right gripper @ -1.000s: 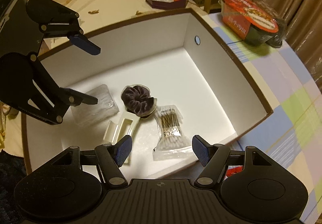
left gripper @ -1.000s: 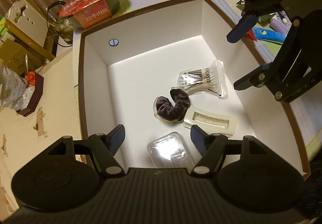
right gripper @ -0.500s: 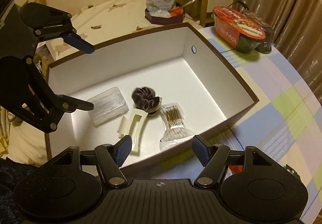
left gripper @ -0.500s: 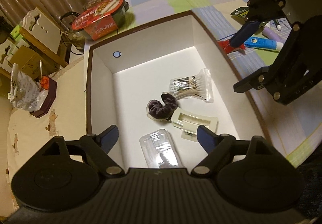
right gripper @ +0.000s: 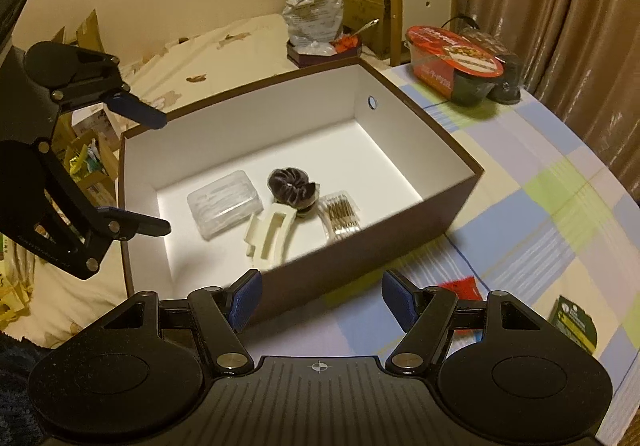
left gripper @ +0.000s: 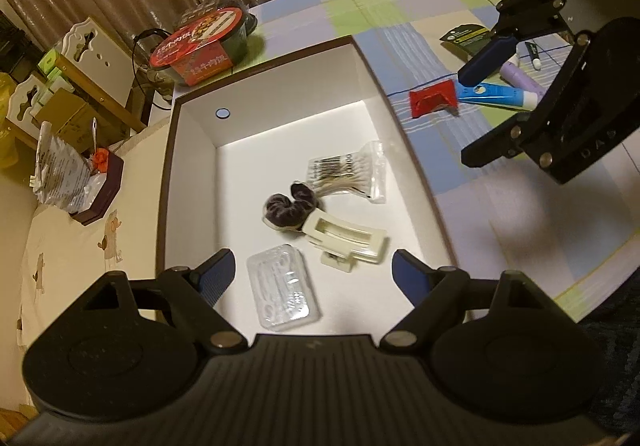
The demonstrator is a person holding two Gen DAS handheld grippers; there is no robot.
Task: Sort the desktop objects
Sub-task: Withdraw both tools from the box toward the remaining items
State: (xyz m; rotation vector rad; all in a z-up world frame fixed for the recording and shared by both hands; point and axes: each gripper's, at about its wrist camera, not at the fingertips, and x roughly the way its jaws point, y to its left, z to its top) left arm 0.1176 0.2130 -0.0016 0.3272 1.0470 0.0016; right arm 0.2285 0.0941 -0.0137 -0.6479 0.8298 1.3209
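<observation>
A: Item one, right tongs [right gripper: 322,300]: spread wide, nothing between them, hanging just outside the near wall of the box [right gripper: 360,246], over the checked table [right gripper: 540,205]

B: Item two, left tongs [left gripper: 312,276]: also spread wide and empty, hanging over the near end of the box interior

A: Already boxed: clear plastic case [left gripper: 283,290] nearest the left tongs; cream hair clip [left gripper: 346,240] just beyond it, touching the dark scrunchie [left gripper: 289,205]; cotton swab packet [left gripper: 348,175] farther in, its near end at the scrunchie

B: Still loose on the table, right of the box in the left view: red packet [left gripper: 433,98] lying flat, closest to the box wall; blue tube [left gripper: 496,98] just beside it, long axis running left to right; purple tube [left gripper: 520,74] and a dark green packet [left gripper: 466,37] farther off, partly hidden by the right tongs

A: Deciding relation: the loose lot lies right of and below the right tongs; in the right view only a corner of the red packet shows by the right finger [right gripper: 400,302], with the green packet at the edge. Right hand is plainly the nearer; the left would have to cross the box wall

B: Likely next pick, as a judgement: red packet or blue tube. The tube wants the tongs set across its length

A: Obstructions: the box wall between loose items and interior, to be lifted over. Instant meal bowl [right gripper: 456,61] at the far corner, well apart, not in the way
</observation>
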